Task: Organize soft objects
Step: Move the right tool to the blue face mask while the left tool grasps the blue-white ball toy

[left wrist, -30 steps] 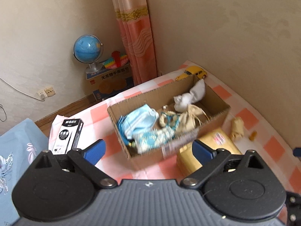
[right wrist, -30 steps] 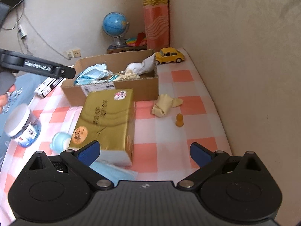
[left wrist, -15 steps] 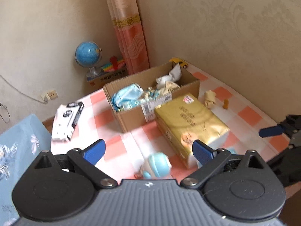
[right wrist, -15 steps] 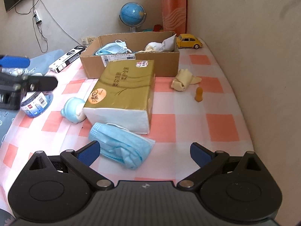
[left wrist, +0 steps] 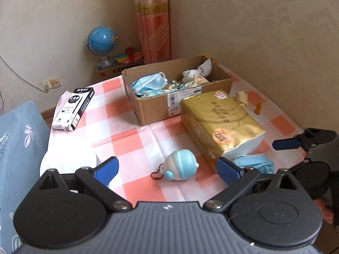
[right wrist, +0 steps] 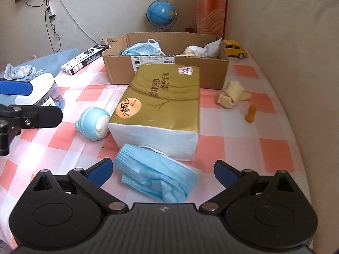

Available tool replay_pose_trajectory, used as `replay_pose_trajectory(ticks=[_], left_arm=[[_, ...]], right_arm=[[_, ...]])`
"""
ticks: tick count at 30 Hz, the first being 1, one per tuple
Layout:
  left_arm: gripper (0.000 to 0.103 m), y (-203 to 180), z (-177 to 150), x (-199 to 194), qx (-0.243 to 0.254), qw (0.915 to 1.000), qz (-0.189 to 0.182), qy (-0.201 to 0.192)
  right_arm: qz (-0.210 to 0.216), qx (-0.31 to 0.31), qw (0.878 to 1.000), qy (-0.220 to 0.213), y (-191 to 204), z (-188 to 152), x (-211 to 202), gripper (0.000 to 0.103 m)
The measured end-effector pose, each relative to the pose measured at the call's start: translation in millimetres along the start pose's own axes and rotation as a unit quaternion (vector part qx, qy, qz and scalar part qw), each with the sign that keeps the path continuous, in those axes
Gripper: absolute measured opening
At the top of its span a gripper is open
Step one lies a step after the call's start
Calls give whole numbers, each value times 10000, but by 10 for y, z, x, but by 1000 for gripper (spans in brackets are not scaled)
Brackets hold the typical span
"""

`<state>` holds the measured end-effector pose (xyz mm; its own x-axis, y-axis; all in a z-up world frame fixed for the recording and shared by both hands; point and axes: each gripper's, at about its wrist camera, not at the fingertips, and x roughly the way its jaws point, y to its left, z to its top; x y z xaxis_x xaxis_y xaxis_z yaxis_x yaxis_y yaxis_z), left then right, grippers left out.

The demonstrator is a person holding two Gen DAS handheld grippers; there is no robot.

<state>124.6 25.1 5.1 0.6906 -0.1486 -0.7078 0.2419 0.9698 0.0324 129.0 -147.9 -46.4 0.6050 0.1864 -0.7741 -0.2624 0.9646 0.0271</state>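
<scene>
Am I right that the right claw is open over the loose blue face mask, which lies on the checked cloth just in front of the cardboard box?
Not quite. The right claw is open over the blue face mask on the checked cloth, but the mask lies just in front of the gold tissue pack, not the cardboard box, which sits beyond the pack. The right wrist view shows it.

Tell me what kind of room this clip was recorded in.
Most likely a room in a home, perhaps a bedroom or study corner: a table with a checked cloth pushed against papered walls, a pink curtain, and a desk globe beside a yellow toy car.
</scene>
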Motion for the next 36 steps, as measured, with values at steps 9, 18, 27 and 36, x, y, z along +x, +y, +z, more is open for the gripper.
replay_pose_trajectory(ticks=[9, 18, 27, 36], left_arm=[[98, -44, -38, 127, 173, 9997, -173, 77], [98, -132, -49, 312, 298, 9987, -299, 281], [96, -138, -87, 508, 354, 9983, -342, 314], [75, -32, -93, 640, 67, 9981, -490, 378]], right_arm=[[-242, 26, 9995, 185, 16, -1, 204, 103], [-560, -122, 9979, 308, -220, -215, 115, 103], [-342, -229, 9990, 183, -297, -307, 68, 103], [-313, -247, 9991, 112, -304, -324, 57, 103]])
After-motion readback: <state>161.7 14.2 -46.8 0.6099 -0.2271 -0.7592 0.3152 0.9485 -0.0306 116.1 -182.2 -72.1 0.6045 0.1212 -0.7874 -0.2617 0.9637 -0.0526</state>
